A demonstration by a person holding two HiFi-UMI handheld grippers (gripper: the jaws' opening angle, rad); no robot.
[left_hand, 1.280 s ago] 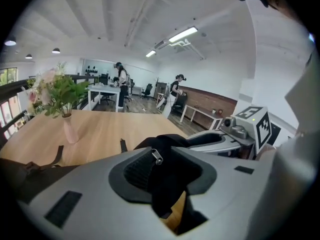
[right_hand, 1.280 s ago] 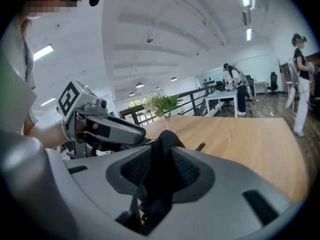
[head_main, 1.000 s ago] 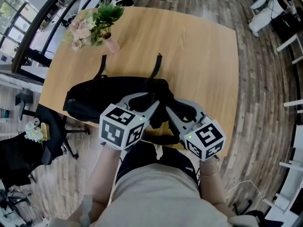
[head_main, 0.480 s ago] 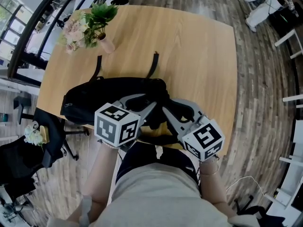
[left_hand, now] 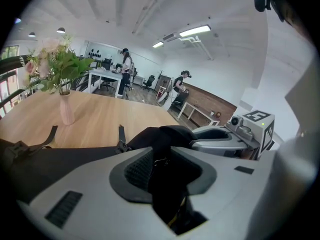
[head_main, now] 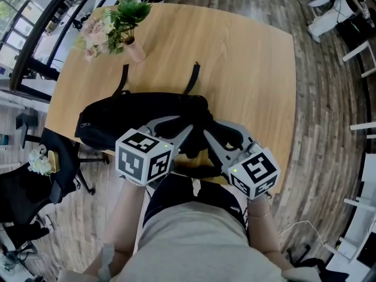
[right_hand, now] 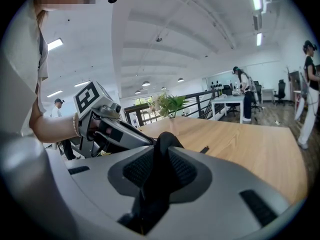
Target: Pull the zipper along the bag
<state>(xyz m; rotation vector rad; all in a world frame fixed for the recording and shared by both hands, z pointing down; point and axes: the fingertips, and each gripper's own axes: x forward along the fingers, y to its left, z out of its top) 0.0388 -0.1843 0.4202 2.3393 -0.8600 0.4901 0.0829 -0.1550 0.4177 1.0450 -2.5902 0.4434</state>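
Note:
A black bag (head_main: 135,116) lies along the wooden table's near edge. Both grippers meet at its right end. My left gripper (head_main: 189,126) comes in from the left. In the left gripper view the left gripper (left_hand: 162,165) has a fold of black fabric and the small metal zipper pull (left_hand: 160,160) between its pads. Its jaws have just been closing and now press on that fold. My right gripper (head_main: 208,129) is shut on an upright fold of the bag (right_hand: 162,144), which fills the gap between the right gripper (right_hand: 160,168) pads.
A pink vase of flowers (head_main: 114,31) stands at the table's (head_main: 247,69) far left. Two black straps (head_main: 191,81) run from the bag across the wood. An office chair (head_main: 35,187) stands left of the table. People stand at desks far behind.
The head view has shifted slightly. Both grippers stay at the bag's right end, and the bag has not moved.

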